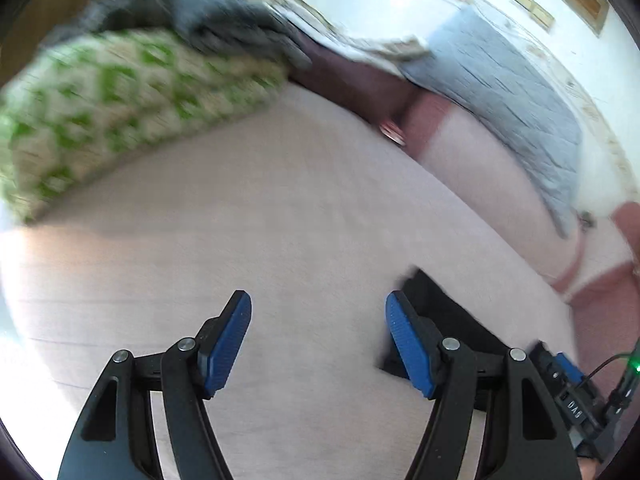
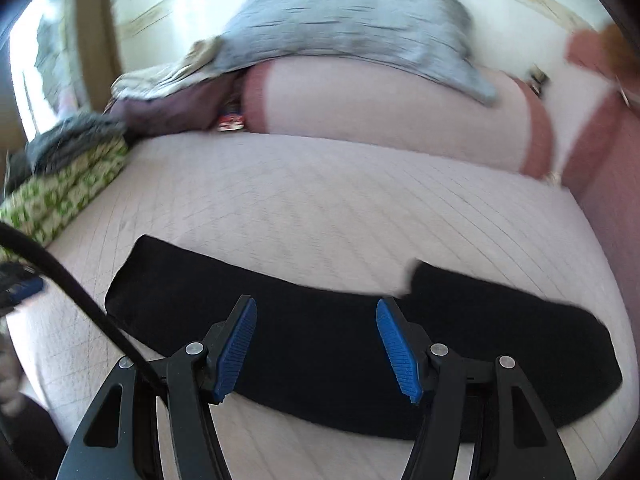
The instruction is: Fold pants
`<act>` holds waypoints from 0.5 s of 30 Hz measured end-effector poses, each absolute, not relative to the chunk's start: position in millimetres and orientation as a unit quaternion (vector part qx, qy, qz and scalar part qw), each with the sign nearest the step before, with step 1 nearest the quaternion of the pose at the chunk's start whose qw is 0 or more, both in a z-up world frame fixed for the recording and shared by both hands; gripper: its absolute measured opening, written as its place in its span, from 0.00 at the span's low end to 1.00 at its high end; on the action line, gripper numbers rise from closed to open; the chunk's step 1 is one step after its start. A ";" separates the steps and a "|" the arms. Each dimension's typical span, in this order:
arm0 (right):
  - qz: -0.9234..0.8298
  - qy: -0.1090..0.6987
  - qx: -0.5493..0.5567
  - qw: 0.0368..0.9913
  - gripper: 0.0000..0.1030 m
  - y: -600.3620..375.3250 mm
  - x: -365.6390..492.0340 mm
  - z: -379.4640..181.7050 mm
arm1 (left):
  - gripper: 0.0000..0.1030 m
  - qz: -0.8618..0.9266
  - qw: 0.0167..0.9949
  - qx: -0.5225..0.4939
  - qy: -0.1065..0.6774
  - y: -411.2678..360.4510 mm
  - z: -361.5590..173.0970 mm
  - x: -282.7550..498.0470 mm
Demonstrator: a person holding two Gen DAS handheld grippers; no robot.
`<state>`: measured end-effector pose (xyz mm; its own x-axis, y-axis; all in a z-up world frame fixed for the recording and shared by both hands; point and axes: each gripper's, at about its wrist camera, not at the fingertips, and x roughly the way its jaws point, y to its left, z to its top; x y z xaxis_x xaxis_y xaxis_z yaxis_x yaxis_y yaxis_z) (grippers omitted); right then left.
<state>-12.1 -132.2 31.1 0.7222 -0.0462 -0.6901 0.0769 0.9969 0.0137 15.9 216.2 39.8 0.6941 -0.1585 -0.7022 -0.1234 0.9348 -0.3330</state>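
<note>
Pants (image 2: 340, 344) lie flat on the bed (image 2: 320, 200) — green blanket (image 2: 68, 196) well apart — both tongs (image 1: 318, 344) (image 2: 316, 344) released.

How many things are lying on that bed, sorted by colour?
Black: 1, the pants, laid out in a long strip
Grey-blue: 1, a pillow at the head of the bed
Green patterned: 1, a cushion
Dark grey: 1, a bundle of cloth on that cushion
Pale crumpled cloth: 1 beside the pillow
Total: 5
</note>
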 end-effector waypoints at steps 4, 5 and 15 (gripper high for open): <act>-0.018 0.369 0.031 0.929 0.65 -95.7 25.1 24.2 | 0.67 -0.003 0.903 -0.174 0.394 217.9 35.3 9.2; -0.018 0.360 0.030 0.932 0.65 -88.0 32.3 23.8 | 0.67 -0.008 0.902 -0.173 0.396 212.3 33.3 11.1; -0.027 0.375 -0.002 0.927 0.65 -61.6 45.0 21.2 | 0.67 -0.077 0.924 -0.129 0.352 148.3 54.8 27.7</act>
<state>45.0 -61.6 21.2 0.7178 -0.0518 -0.6943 0.0488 0.9985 -0.0240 27.7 148.3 54.8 0.7410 -0.2334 -0.6297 0.0515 0.9546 -0.2933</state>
